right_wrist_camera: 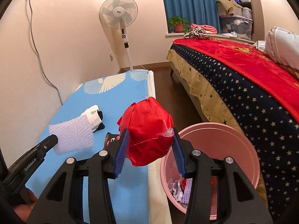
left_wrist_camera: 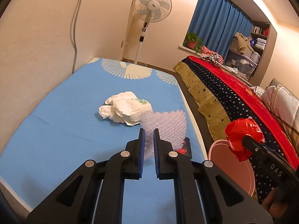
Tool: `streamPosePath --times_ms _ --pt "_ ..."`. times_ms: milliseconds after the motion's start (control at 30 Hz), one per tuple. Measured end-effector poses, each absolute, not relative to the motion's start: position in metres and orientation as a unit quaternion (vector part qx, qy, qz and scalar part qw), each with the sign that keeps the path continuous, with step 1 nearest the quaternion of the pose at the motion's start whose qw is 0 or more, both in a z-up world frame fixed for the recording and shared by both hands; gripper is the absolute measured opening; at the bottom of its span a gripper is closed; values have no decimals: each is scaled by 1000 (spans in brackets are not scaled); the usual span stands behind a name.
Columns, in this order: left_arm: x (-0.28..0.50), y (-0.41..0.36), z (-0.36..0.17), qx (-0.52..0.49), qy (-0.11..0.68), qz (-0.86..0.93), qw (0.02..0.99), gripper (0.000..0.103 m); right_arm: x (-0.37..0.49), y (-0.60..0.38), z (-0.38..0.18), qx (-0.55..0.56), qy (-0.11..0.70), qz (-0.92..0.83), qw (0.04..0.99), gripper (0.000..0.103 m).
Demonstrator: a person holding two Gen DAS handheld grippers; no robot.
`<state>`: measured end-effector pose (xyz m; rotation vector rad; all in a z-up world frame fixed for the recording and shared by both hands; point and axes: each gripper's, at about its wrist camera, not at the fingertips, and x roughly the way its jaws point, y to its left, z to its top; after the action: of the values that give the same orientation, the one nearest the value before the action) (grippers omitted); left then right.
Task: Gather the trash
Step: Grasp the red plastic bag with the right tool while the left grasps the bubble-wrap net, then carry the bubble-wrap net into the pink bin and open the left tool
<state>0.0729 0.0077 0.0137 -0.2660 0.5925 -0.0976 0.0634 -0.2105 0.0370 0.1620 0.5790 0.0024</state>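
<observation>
My left gripper (left_wrist_camera: 149, 131) is shut on a sheet of clear bubble wrap (left_wrist_camera: 166, 128), pinching its lower left edge just above the blue table (left_wrist_camera: 56, 130). The bubble wrap also shows in the right wrist view (right_wrist_camera: 72, 135). My right gripper (right_wrist_camera: 150, 137) is shut on a crumpled red plastic wrapper (right_wrist_camera: 147, 132), held at the table's right edge beside the pink bin (right_wrist_camera: 241, 149). The red wrapper shows in the left wrist view (left_wrist_camera: 243, 136). A crumpled white tissue wad (left_wrist_camera: 125, 108) lies mid-table. A dark snack wrapper (right_wrist_camera: 112, 140) lies flat near the bubble wrap.
The pink bin (left_wrist_camera: 235, 169) stands on the floor between the table and a bed with a starred red blanket (right_wrist_camera: 243, 78); it holds paper and plastic scraps. A standing fan (left_wrist_camera: 149, 18) is at the far end. A wall runs along the table's left.
</observation>
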Motion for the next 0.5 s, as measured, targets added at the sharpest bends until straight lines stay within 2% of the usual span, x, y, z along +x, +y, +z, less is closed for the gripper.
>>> streamPosePath --times_ms 500 --pt "61 -9 17 -123 287 -69 948 9 46 -222 50 77 270 -23 959 46"
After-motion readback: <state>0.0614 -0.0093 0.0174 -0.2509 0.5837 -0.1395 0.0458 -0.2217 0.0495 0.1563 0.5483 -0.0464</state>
